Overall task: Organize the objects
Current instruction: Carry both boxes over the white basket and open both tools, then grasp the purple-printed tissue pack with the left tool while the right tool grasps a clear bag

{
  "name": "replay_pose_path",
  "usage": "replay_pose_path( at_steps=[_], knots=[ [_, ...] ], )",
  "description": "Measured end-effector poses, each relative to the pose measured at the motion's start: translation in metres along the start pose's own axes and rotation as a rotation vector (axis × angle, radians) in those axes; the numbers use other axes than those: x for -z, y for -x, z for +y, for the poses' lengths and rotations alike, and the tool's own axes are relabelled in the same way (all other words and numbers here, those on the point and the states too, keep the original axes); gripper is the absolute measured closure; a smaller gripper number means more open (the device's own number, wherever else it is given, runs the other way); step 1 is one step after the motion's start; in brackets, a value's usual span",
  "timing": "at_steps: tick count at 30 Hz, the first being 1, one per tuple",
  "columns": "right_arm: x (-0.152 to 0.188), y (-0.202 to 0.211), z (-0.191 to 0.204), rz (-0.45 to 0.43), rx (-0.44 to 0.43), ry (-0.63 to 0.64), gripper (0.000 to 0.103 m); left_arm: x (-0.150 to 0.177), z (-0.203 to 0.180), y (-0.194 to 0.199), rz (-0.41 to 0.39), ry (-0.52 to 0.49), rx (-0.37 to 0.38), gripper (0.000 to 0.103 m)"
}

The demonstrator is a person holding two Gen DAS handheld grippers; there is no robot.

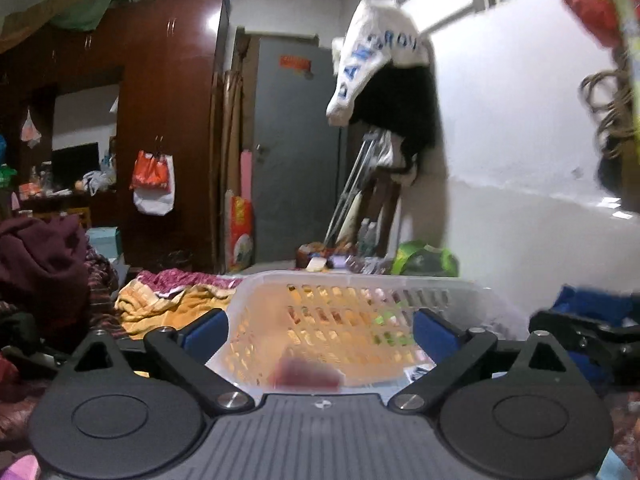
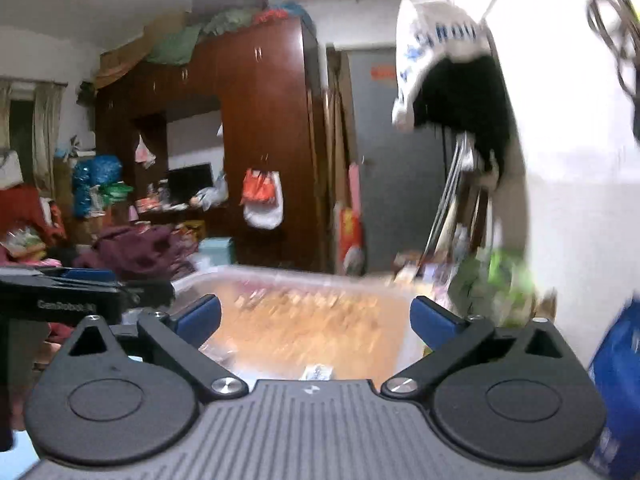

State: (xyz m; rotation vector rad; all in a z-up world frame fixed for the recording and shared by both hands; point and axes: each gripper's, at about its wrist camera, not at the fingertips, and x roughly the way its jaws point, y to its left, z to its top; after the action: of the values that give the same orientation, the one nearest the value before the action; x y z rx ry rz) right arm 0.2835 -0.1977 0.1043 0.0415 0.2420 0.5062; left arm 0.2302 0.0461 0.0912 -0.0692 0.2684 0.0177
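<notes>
With both the left gripper [image 1: 320, 326] and right gripper [image 2: 316, 318] spread wide and empty, the light, flexible plastic basket [image 1: 360, 280] looks best gripped by its stiffer rim.

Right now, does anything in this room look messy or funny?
Yes. Clothes and a yellow blanket lie heaped beside the plastic basket instead of in it. A white cloth with blue letters hangs crookedly over something dark on the wall. Bundles are stuffed on top of the wardrobe.
</notes>
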Motion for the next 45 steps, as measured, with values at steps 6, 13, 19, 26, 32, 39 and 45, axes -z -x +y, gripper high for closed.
replay_pose_path(
  at_steps=[6, 13, 19, 26, 32, 39, 45],
  knots=[
    [0.086, 0.097, -0.010, 0.017, -0.082, -0.015, 0.000, 0.079, 0.014, 0.095, -0.062, -0.036, 0.065, 0.000],
    [0.153, 0.151, -0.019, -0.019, -0.071, -0.012, 0.017, 0.158, 0.029, 0.153, -0.066, 0.010, 0.076, 0.001],
    [0.157, 0.117, -0.008, 0.081, -0.047, 0.071, 0.028, 0.169, 0.027, 0.136, -0.011, -0.026, 0.055, 0.004],
    [0.165, 0.105, 0.000, 0.083, -0.045, 0.083, 0.045, 0.170, 0.029, 0.124, -0.021, 0.000, 0.053, 0.005],
    [0.169, 0.112, -0.002, 0.068, -0.049, 0.080, 0.045, 0.174, 0.035, 0.135, -0.042, 0.010, 0.001, 0.016],
    [0.169, 0.112, -0.002, 0.062, -0.051, 0.074, 0.045, 0.177, 0.016, 0.121, 0.011, -0.062, -0.053, 0.017],
    [0.169, 0.116, -0.004, 0.051, -0.048, 0.061, 0.045, 0.184, 0.019, 0.124, -0.028, -0.055, -0.084, 0.056]
  ],
)
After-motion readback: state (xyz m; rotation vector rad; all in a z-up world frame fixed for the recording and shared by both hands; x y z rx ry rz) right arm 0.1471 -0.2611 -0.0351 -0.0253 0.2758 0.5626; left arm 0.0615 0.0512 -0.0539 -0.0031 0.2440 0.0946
